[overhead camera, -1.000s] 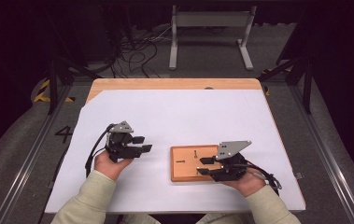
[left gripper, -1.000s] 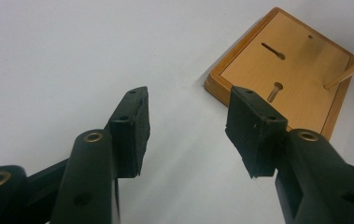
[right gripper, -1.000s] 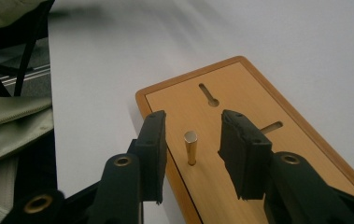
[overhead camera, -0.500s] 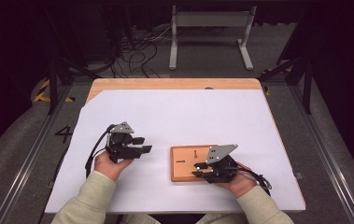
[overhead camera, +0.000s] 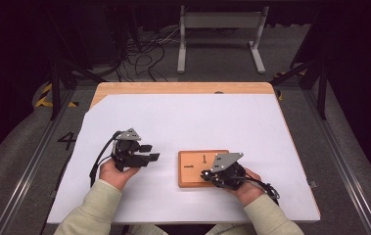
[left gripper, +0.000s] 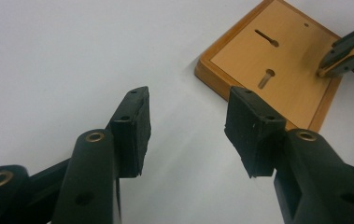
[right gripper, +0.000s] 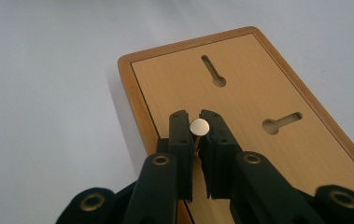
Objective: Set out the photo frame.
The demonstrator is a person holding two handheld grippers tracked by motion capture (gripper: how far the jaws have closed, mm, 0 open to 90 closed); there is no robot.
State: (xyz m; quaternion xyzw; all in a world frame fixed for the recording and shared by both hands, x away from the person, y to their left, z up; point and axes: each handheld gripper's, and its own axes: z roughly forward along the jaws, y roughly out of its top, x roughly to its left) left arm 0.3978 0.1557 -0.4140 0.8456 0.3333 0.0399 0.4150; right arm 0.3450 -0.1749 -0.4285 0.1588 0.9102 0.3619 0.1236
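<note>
Nail [right gripper: 199, 126] pinched in right gripper [overhead camera: 211, 175] fingers over wooden board [overhead camera: 193, 171], shifted toward 9 o'clock; left gripper [overhead camera: 150, 152] fingers spread, surface [overhead camera: 197, 117] unobstructed.

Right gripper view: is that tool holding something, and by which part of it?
Yes. The right gripper is shut on a small nail, pinching its shank just under the round flat head, over the wooden board. The left gripper is open, holding nothing.
</note>
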